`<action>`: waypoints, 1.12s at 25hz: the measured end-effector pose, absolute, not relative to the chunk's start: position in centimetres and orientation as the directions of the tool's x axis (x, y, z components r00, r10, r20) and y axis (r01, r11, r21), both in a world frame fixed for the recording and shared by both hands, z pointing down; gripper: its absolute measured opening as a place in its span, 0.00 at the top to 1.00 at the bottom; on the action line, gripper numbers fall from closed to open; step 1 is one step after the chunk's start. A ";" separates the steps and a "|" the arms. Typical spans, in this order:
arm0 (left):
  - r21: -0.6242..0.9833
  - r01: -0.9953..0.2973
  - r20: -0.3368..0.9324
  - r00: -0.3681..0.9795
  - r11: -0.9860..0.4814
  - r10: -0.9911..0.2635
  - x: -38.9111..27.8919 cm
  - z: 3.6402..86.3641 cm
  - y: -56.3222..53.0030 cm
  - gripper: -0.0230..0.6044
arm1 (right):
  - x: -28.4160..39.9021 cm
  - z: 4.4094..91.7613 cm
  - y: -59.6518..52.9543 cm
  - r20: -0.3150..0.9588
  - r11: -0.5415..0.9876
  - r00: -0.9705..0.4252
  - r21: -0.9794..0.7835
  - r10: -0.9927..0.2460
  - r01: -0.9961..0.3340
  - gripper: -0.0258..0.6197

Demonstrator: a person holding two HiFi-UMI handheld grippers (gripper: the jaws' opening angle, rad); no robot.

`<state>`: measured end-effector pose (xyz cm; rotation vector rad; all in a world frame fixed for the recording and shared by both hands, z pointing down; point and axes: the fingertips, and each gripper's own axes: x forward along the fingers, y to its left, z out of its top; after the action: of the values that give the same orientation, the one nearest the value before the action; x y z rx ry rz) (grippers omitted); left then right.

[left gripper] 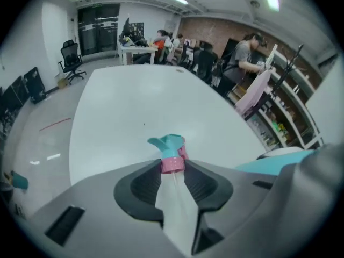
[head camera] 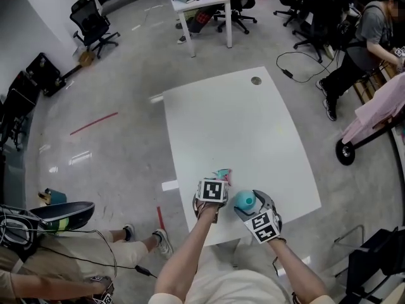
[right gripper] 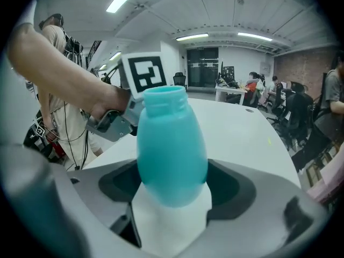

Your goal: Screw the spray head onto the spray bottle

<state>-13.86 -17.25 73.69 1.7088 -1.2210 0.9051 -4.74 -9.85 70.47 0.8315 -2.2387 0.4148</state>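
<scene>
The spray head (head camera: 223, 173), teal nozzle over a pink collar with a clear dip tube, lies near the front edge of the white table (head camera: 240, 119). In the left gripper view the spray head (left gripper: 171, 149) sits between my jaws: the left gripper (left gripper: 173, 168) is shut on the pink collar, and the tube runs back between the pads. The left gripper (head camera: 219, 183) points steeply down at the table. Just to its right, my right gripper (head camera: 248, 208) is shut on the teal spray bottle (head camera: 245, 200). That bottle (right gripper: 171, 144) stands upright with its neck open, and the right gripper (right gripper: 172, 195) clasps its lower body.
The table has a round cable hole (head camera: 255, 80) at its far end. A person sits on the floor at the lower left (head camera: 76, 252). A wheeled stand (head camera: 345, 152) and seated people are to the right; office chairs (head camera: 93, 24) and another desk (head camera: 199, 5) stand beyond.
</scene>
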 end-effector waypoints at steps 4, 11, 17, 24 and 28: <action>0.426 -0.890 0.680 0.434 -0.162 -0.591 -13.8 65.4 -16.8 0.75 | -5.4 68.3 -9.5 0.711 0.780 -0.572 -0.053 -0.408 -0.623 0.37; 0.590 -0.717 0.055 0.495 -0.372 -0.867 -16.0 42.5 -13.0 0.75 | -7.2 61.5 -6.1 0.798 0.879 -0.562 -0.089 -0.219 -0.469 0.37; 0.415 -0.761 -0.164 0.477 -0.499 -0.864 -14.0 31.6 -9.7 0.75 | -10.9 55.7 -1.9 0.783 0.962 -0.620 -0.129 -0.049 -0.240 0.37; 0.297 -0.815 -0.150 0.474 -0.497 -0.867 -11.5 31.7 -8.3 0.75 | -11.3 53.9 -0.7 0.709 0.952 -0.704 -0.194 -0.031 -0.238 0.37; 0.239 -0.834 -0.128 0.480 -0.497 -0.868 -9.9 32.2 -8.4 0.75 | -10.3 53.4 -1.3 0.708 0.944 -0.705 -0.203 -0.042 -0.260 0.37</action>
<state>-9.88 -8.41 32.24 2.5760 -1.4911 -0.3498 -10.27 -1.29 53.44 0.2115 -2.3344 0.3720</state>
